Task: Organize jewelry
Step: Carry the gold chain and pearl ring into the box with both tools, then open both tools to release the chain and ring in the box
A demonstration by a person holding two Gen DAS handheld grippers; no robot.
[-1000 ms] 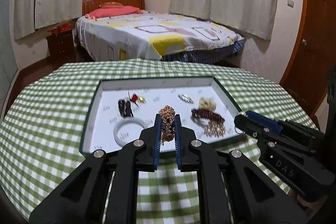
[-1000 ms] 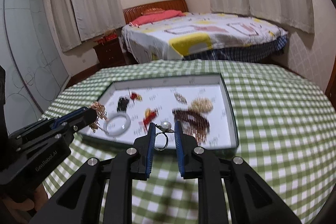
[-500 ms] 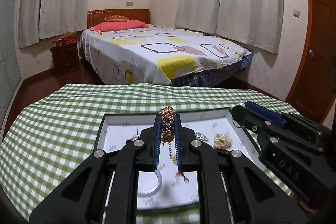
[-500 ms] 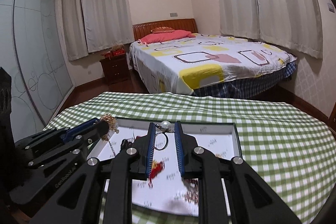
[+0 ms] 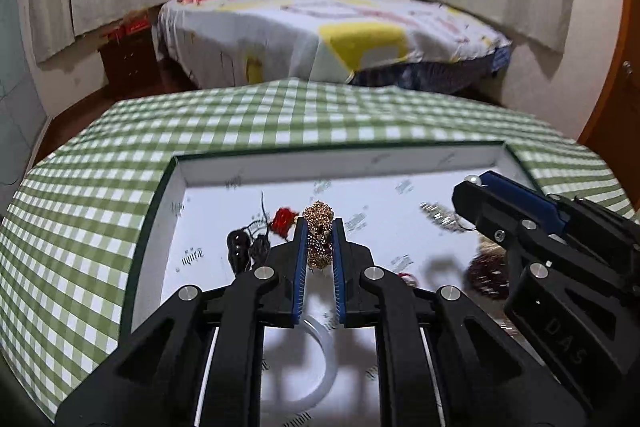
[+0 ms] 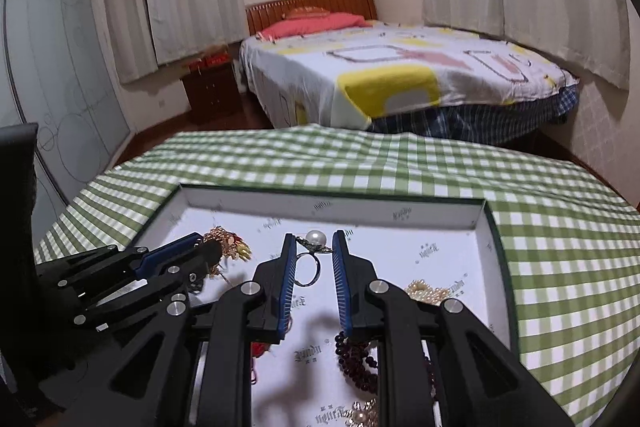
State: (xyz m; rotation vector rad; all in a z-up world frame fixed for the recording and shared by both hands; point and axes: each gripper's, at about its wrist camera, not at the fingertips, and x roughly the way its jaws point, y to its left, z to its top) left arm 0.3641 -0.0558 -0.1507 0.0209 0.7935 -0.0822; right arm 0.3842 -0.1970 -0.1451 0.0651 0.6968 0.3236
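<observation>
A shallow white tray with a dark green rim lies on the green checked tablecloth. My left gripper is shut on a gold beaded ornament and holds it above the tray's left half. My right gripper is shut on a silver pearl ring, above the tray's middle. In the tray lie a white bangle, black beads, a red charm, dark red beads and cream pearls. Each gripper shows in the other's view, the right and the left.
The round table drops off on all sides. A bed with a patterned cover stands behind it, with a dark nightstand to its left. A glass wardrobe door is at far left, a wooden door at far right.
Both grippers have tilted down and moved forward over the tray, still holding their pieces. A chain that hung from the gold ornament is no longer seen below the left fingers.
</observation>
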